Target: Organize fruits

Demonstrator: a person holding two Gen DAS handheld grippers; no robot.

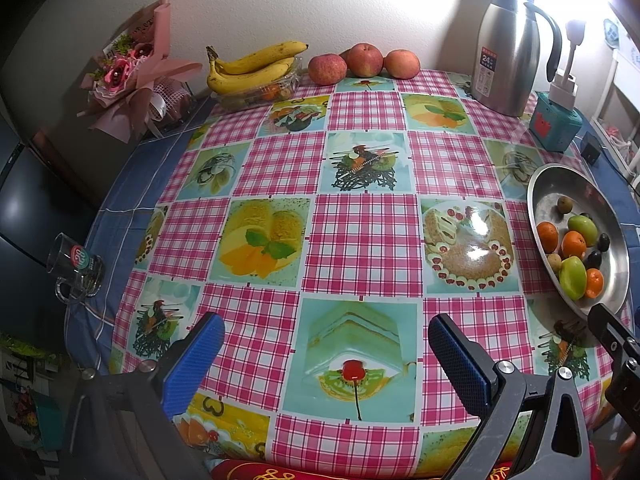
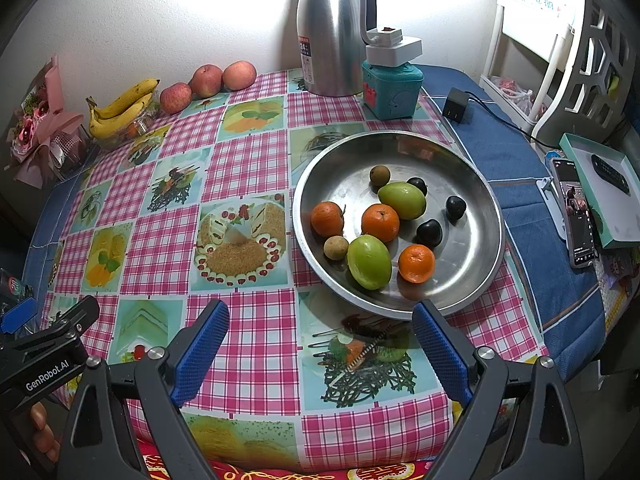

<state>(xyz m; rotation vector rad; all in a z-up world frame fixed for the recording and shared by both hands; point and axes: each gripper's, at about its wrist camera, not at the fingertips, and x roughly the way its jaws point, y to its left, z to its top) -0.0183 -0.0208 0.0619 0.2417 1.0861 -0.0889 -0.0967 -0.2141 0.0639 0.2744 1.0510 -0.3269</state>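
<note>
A steel bowl (image 2: 476, 208) sits on the checked tablecloth and holds oranges (image 2: 380, 222), green fruits (image 2: 369, 262), dark plums (image 2: 429, 233) and small brown fruits (image 2: 336, 248). In the left wrist view the same bowl (image 1: 560, 188) lies at the right edge. At the back by the wall lie bananas (image 1: 252, 68) on a clear box and three apples (image 1: 364, 60). My right gripper (image 2: 322, 320) hovers open just before the bowl's near rim, nothing between its blue pads. My left gripper (image 1: 326, 332) is open over the bare cloth, also empty.
A steel thermos jug (image 1: 508, 40) and a teal box (image 2: 392, 88) with a white lamp stand at the back right. A paper bouquet (image 1: 136, 76) stands back left, a glass mug (image 1: 76, 268) at the left edge. A phone (image 2: 576, 216) and charger (image 2: 456, 110) lie right.
</note>
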